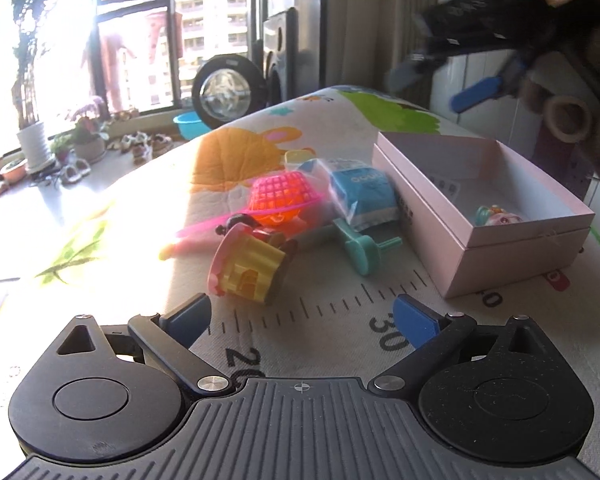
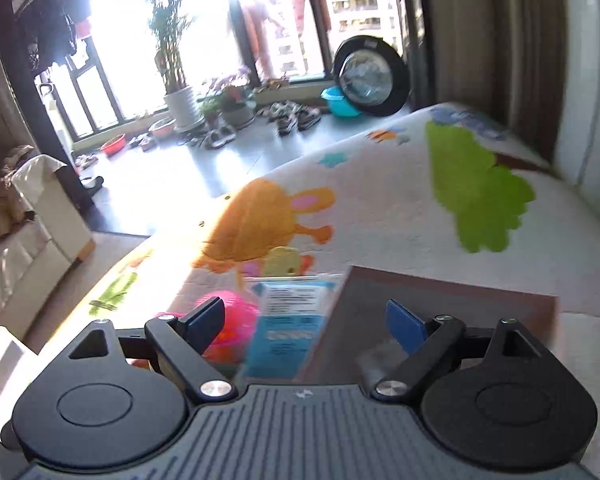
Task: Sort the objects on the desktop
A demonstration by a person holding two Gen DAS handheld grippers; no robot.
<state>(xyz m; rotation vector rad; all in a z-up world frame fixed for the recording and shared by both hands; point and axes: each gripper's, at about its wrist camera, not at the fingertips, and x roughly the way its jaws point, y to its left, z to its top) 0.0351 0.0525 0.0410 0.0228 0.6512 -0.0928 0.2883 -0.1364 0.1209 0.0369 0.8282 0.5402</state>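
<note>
Left gripper: jaws spread wide, holding nothing, low over the play mat.
Toy pile: on the mat, touching the box's left side.
Pink box: open, small figure inside.
Right gripper: wide apart, empty, above the box.

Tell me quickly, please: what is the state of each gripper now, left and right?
Left gripper: open, holding nothing, low over the mat.
Right gripper: open, holding nothing, raised above the pink box.
</note>
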